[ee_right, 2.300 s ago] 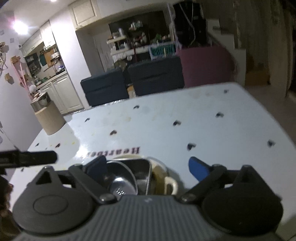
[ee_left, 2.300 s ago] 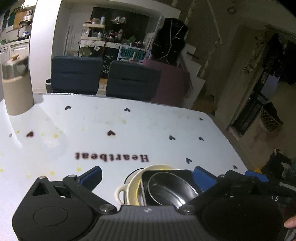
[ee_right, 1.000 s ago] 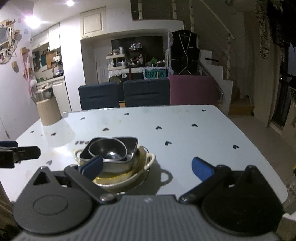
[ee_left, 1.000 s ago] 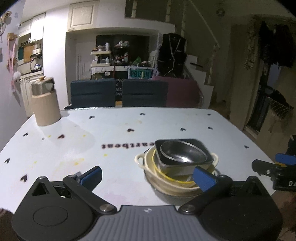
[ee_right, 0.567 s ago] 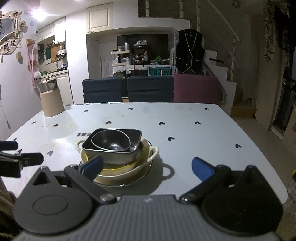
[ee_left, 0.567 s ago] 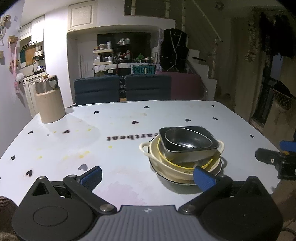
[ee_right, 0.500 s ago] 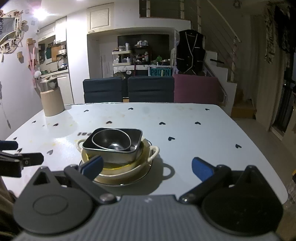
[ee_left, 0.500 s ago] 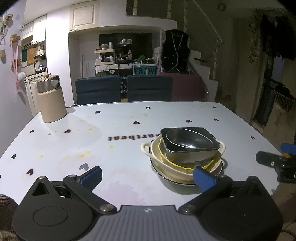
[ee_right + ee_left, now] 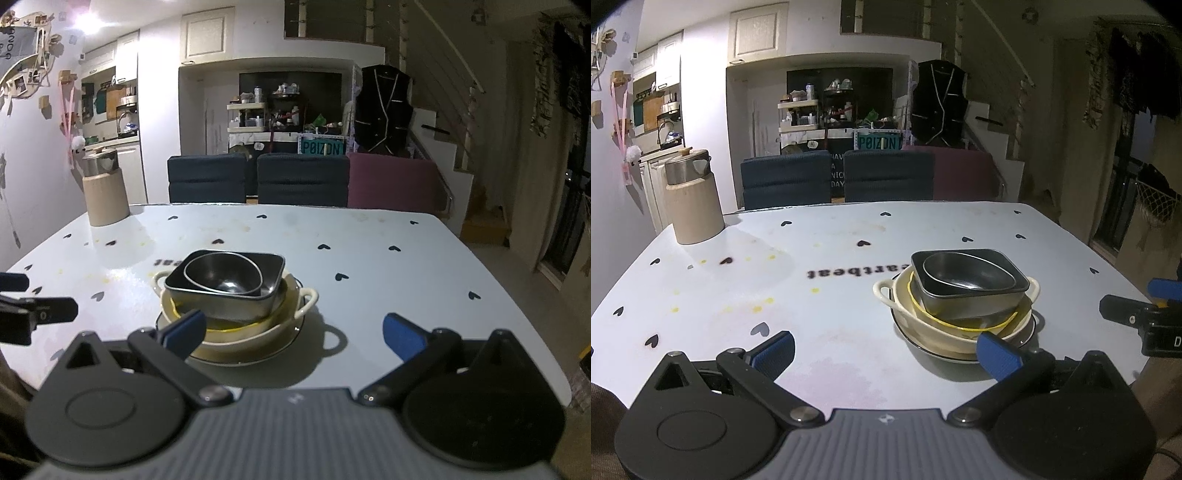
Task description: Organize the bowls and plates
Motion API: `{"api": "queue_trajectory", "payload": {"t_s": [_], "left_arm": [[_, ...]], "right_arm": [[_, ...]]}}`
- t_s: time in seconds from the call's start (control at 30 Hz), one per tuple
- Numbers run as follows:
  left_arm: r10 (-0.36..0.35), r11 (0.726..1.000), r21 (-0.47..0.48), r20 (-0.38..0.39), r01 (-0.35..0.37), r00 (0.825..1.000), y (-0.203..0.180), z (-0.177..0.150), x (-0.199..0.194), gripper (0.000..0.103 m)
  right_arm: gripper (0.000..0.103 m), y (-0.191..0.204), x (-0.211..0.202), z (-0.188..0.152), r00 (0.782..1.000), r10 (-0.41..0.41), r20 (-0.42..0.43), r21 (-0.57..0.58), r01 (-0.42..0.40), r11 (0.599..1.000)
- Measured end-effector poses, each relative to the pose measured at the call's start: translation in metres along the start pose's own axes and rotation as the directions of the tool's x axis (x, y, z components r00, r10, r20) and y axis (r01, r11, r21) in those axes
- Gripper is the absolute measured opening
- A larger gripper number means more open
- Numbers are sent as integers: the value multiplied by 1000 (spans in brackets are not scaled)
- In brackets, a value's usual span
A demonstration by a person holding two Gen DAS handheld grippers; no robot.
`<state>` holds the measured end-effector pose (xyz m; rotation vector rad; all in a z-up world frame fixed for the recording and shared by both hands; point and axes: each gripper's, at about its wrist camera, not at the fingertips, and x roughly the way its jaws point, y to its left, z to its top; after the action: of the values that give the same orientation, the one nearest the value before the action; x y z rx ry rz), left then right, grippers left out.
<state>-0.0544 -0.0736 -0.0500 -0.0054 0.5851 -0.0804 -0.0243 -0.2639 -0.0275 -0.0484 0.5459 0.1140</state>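
The dishes sit in one pile on the white worktop (image 9: 827, 302), near the front edge and a bit toward the right side. At the bottom is a flat plate (image 9: 295, 334). On it sits a cream bowl (image 9: 925, 332) with two little handles. Inside that is a grey square dish (image 9: 975, 295), and a shiny metal bowl (image 9: 223, 277) lies in the very top.

The left gripper (image 9: 884, 352) is held low at the front edge with its fingers wide apart and nothing between them. The right gripper (image 9: 291, 334) is the same: wide fingers, holding nothing. Neither one touches the pile.

It looks like the stacking is done, or very close to done. The square dish sits a little crooked in the round bowl, so the pile might wobble. The best thing now is to keep both grippers away from it and not bump the handles. If the pile must be fixed, push the square dish gently from both sides, slowly, so the metal bowl does not slide out. A tall jar (image 9: 694, 199) stands far off at the back corner, out of the way.
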Motion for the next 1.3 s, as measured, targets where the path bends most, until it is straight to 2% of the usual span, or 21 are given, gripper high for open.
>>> {"api": "queue_trajectory", "payload": {"t_s": [1.3], "left_arm": [[-4,1000,-1,1,4,1000,1,0,-1,103]], "right_arm": [[102,3,-1,-4,1000,3,0,-10,-3,1000]]}}
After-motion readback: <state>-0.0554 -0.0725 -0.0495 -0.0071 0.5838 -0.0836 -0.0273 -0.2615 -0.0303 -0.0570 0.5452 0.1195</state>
